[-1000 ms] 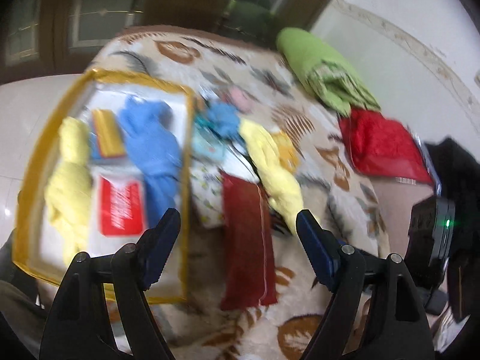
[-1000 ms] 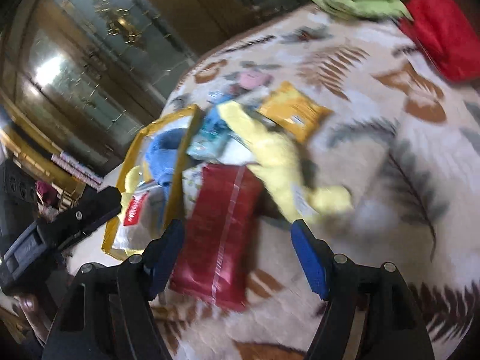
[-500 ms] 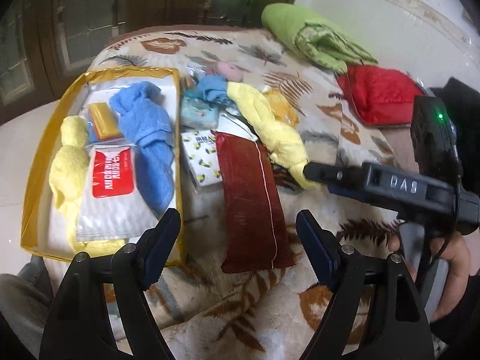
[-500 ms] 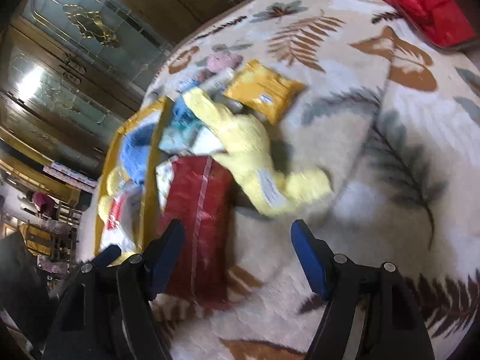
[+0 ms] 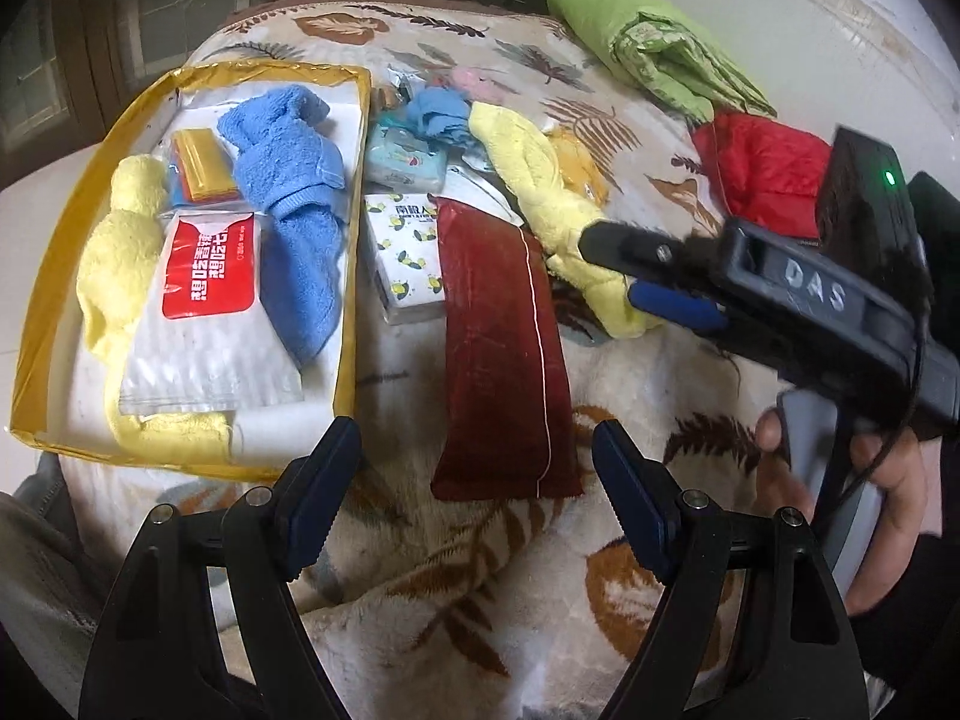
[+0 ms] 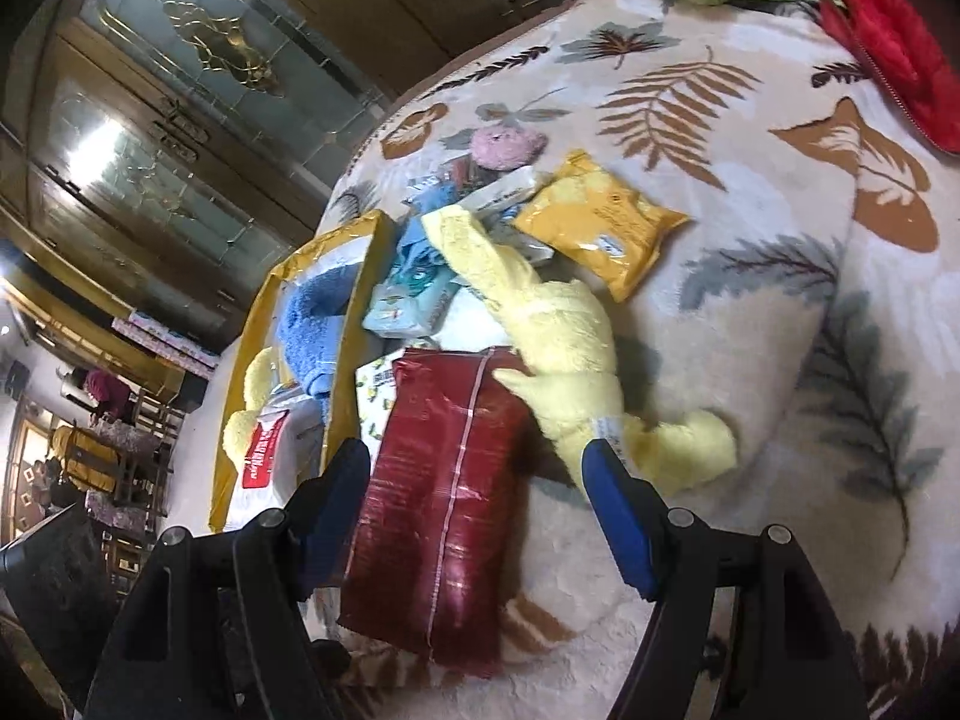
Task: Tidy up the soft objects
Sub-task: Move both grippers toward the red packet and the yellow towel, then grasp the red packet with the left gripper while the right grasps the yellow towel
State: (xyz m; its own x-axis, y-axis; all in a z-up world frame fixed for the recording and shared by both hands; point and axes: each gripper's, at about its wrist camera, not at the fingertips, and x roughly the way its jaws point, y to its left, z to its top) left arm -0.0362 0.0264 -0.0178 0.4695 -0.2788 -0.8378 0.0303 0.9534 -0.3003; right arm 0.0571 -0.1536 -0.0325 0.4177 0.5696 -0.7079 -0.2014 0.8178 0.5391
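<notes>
Task looks partly done. The yellow-rimmed bag [image 5: 351,276] lying open at the left edge of the bed [image 5: 630,396] already holds a yellow towel [image 5: 114,276], a blue towel [image 5: 294,210], a red-and-white tissue pack [image 5: 207,282] on top of them, and a small gold packet [image 5: 201,165] near its far end. Left outside, in a pile just beside the bag's right rim: dark red pouch [image 5: 501,354], second yellow towel [image 5: 540,192], bee-print tissue pack [image 5: 405,258], light blue wipes pack [image 5: 405,159], small blue cloth [image 5: 438,114], yellow snack packet [image 6: 597,219], pink fluffy thing [image 6: 504,144]. So I judge more than half is left. Green bedding [image 5: 654,54] and red cushion [image 5: 762,168] sit at the far right corner, well apart. My left gripper [image 5: 477,480] fingers are spread wide, holding nothing, hovering near the red pouch's near end. My right gripper [image 6: 477,480] fingers are also apart and empty, one pad touching or just over the yellow towel's tail — likely my next pick.
</notes>
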